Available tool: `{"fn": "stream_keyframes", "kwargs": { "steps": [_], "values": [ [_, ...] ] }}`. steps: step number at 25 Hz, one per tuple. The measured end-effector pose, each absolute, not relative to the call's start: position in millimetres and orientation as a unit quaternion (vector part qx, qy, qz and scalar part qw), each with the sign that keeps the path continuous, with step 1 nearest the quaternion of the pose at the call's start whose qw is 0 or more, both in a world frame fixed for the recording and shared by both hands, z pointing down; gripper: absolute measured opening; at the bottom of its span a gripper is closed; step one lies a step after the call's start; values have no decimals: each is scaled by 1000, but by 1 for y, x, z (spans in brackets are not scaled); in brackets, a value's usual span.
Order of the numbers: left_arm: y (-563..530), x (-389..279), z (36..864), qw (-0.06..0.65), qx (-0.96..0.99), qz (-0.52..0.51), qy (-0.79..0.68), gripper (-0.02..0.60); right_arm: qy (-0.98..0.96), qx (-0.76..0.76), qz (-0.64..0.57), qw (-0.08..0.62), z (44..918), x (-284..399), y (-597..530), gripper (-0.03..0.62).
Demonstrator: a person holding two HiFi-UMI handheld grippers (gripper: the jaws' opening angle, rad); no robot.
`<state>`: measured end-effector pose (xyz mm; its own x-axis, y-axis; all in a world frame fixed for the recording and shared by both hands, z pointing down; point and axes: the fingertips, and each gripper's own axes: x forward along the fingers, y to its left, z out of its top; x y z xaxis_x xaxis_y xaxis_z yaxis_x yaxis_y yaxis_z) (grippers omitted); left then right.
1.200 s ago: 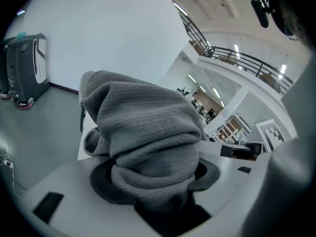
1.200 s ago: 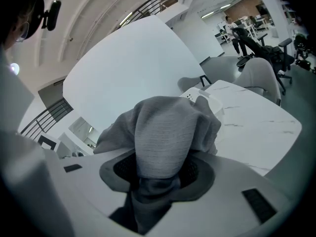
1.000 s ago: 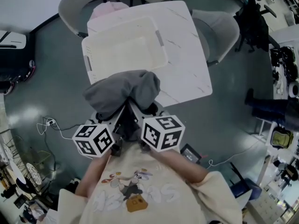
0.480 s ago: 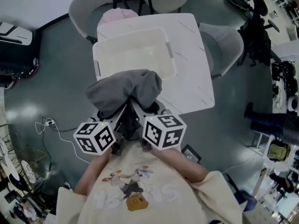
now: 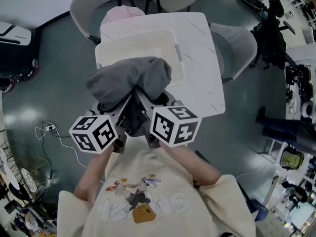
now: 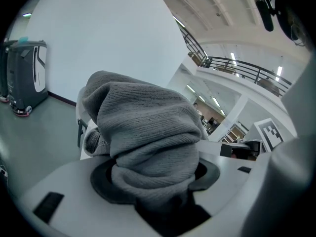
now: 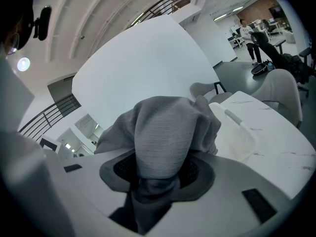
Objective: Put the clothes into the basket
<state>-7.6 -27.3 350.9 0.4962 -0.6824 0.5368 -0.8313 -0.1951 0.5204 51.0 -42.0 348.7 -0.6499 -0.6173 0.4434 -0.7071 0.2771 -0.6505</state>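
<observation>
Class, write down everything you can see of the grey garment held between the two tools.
The grey garment is a soft, fine-ribbed knit, bunched into one lump of thick rounded folds, with a ribbed edge showing at one side. It is held up in the air: the left tool and the right tool each clamp a fold of it. In the head view it overlaps the near rim of the white basket; contact there cannot be told.

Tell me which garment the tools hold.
The grey garment, clamped in the left tool and right tool; the pink one lies beyond the table's far edge.
</observation>
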Motion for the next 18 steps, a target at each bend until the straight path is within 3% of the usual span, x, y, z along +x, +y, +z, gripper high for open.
{"fn": "stream_keyframes", "kwargs": {
  "steps": [18],
  "values": [
    [-89,-13,354,408,770,81,-484,253,-808,415,414,60,350,45,-104,163]
  ]
}}
